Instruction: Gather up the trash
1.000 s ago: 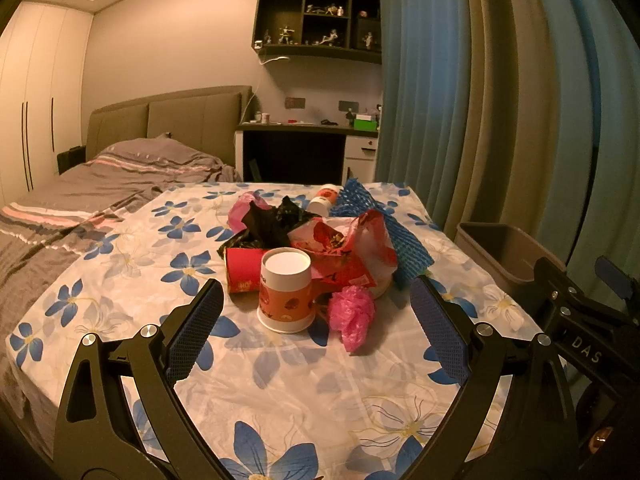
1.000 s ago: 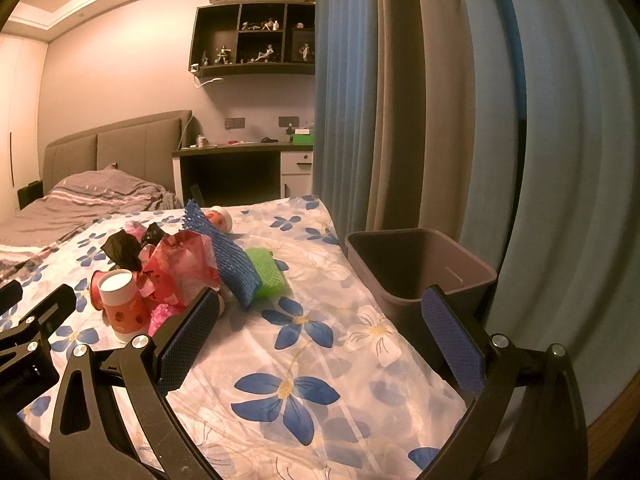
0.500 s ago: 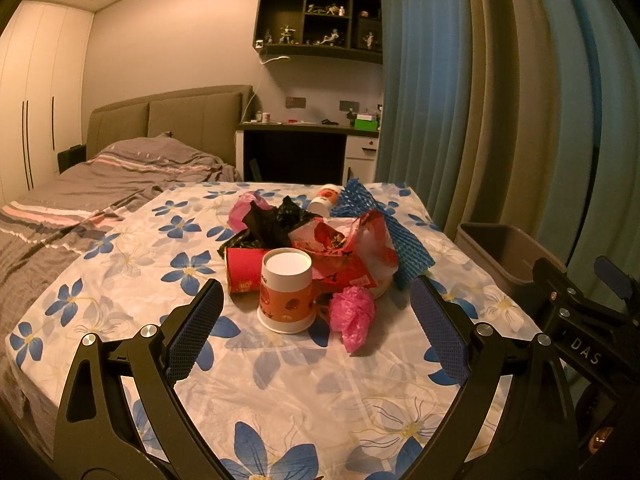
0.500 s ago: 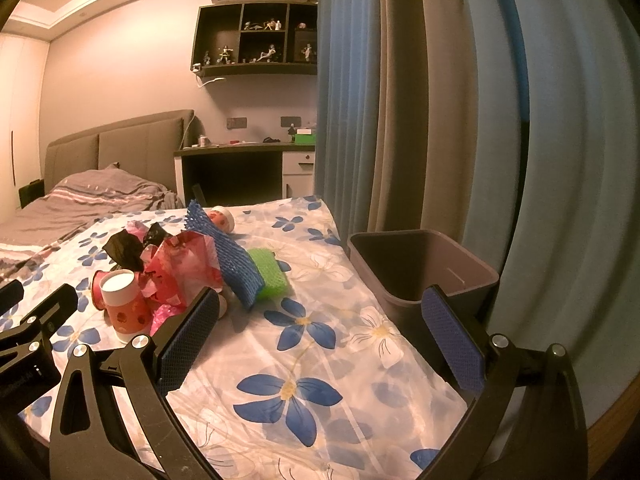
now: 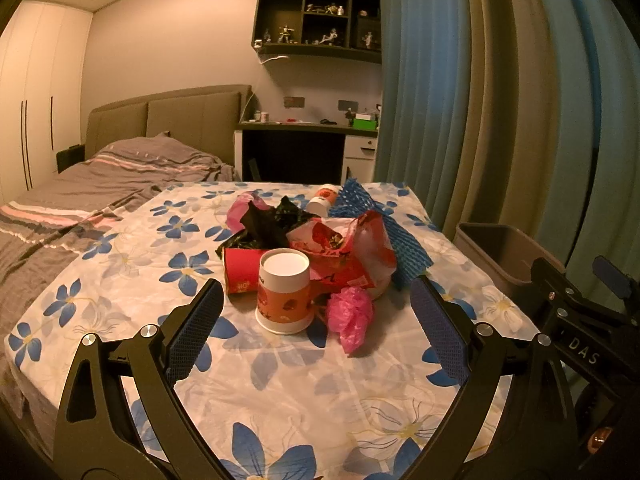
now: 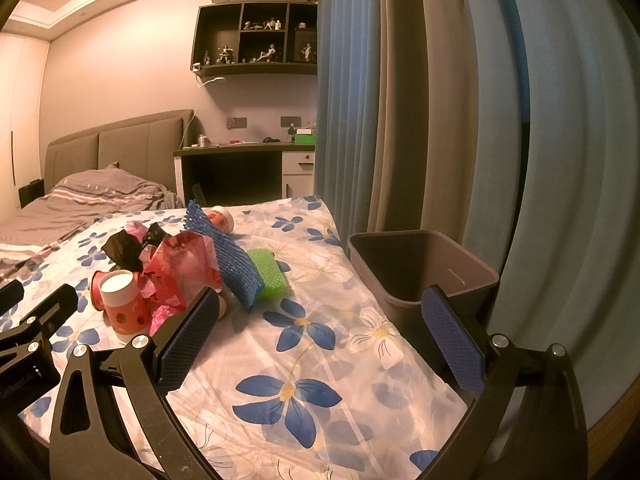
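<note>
A pile of trash lies on the flowered bedspread [image 5: 280,380]: an upside-down orange paper cup [image 5: 284,292], a red cup on its side [image 5: 242,270], a crumpled pink bag [image 5: 350,314], a red plastic bag [image 5: 348,252], a black bag [image 5: 264,224], blue foam net [image 5: 384,224] and a green sponge [image 6: 266,266]. A grey bin [image 6: 420,268] stands at the bed's right side. My left gripper [image 5: 316,330] is open and empty, just short of the orange cup. My right gripper [image 6: 320,340] is open and empty, over the bedspread left of the bin.
Blue and beige curtains [image 6: 400,120] hang close behind the bin. A grey blanket [image 5: 60,208] covers the bed's left part. A desk [image 5: 300,148] and wall shelf [image 5: 316,24] stand at the far end. My right gripper also shows in the left wrist view [image 5: 580,320].
</note>
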### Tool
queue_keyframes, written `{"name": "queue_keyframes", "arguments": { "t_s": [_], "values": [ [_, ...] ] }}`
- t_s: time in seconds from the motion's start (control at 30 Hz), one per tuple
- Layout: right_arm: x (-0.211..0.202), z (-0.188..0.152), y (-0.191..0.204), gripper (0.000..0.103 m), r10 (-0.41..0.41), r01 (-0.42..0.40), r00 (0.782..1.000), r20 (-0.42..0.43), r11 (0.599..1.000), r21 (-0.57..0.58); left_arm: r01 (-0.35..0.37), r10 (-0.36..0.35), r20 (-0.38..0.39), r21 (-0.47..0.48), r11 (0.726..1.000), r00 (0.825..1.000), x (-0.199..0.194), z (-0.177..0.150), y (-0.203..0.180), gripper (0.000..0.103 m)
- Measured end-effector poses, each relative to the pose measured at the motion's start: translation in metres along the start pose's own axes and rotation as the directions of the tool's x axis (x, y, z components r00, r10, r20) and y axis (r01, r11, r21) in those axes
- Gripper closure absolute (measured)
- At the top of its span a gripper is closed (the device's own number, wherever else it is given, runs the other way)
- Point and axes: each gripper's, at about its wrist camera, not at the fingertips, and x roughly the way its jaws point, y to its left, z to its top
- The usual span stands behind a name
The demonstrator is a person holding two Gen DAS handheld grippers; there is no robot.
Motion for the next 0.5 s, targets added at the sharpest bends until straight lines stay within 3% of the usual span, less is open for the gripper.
{"name": "queue_keyframes", "arguments": {
  "t_s": [0.5],
  "values": [
    [0.008,0.002,0.006,0.005,0.01,-0.01,1.0,-0.006,1.0,0.004,-0.01,0.009,-0.005,-0.033,0.999,1.0,0.011,-0.001,0.006,0.01]
  ]
}}
